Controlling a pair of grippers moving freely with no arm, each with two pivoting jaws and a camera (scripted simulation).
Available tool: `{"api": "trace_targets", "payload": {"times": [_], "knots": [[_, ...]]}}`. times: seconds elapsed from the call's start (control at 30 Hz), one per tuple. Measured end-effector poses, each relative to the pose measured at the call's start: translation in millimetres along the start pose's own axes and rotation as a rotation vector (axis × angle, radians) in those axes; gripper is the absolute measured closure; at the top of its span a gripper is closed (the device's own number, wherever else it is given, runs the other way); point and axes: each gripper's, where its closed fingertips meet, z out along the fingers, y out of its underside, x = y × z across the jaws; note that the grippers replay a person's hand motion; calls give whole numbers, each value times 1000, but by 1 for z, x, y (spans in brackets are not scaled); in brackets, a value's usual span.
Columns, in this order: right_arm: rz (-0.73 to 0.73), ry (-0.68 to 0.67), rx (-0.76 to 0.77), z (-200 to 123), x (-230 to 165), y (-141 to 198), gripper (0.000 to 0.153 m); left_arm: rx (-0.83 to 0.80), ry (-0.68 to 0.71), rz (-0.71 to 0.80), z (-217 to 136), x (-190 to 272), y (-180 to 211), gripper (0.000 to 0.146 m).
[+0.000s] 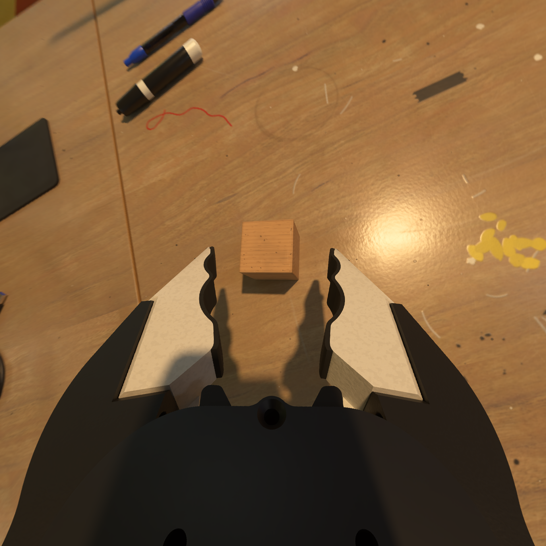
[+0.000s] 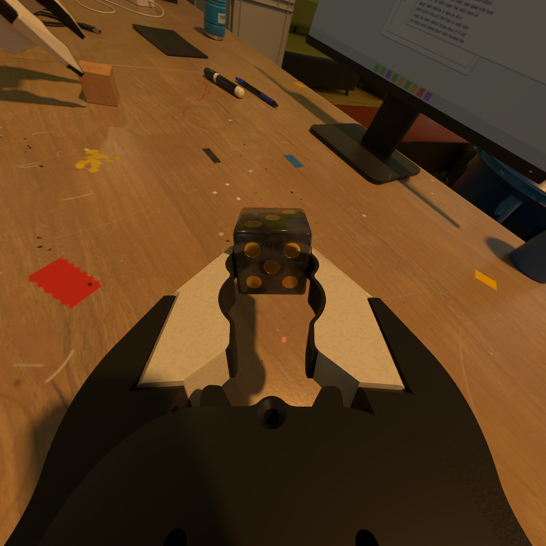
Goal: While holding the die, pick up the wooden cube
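The wooden cube [image 1: 268, 249] stands on the wooden table, light brown with fine grain. My left gripper [image 1: 271, 250] is open above it, its fingertips on either side of the cube with a gap on each side. In the right wrist view the cube [image 2: 100, 85] sits at the far left with a left fingertip [image 2: 72, 66] at its top edge. My right gripper [image 2: 271, 257] is shut on the die [image 2: 271, 251], a dark translucent cube with gold pips, held above the table.
A black marker [image 1: 159, 78] and a blue pen [image 1: 171, 29] lie beyond the cube, with a black pad [image 1: 26, 168] at left. A monitor stand [image 2: 366, 153] and a teal bottle [image 2: 215, 17] stand along the table's far edge. Yellow paint spots [image 1: 505, 243] mark the table.
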Motion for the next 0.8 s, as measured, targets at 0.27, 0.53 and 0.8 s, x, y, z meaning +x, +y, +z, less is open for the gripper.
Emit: {"api": "trace_targets", "payload": {"times": [0.27,0.53,0.8], "knots": [[14,51,-24,-12,11,10,106,3,126,-46,20,3,6,69],[21,66,-30,-16,14,13,106,-1,249,-120,18,4,3,101],[18,61,-27,-15,12,12,106,242,179,-88,-51,-10,-59,101]]}}
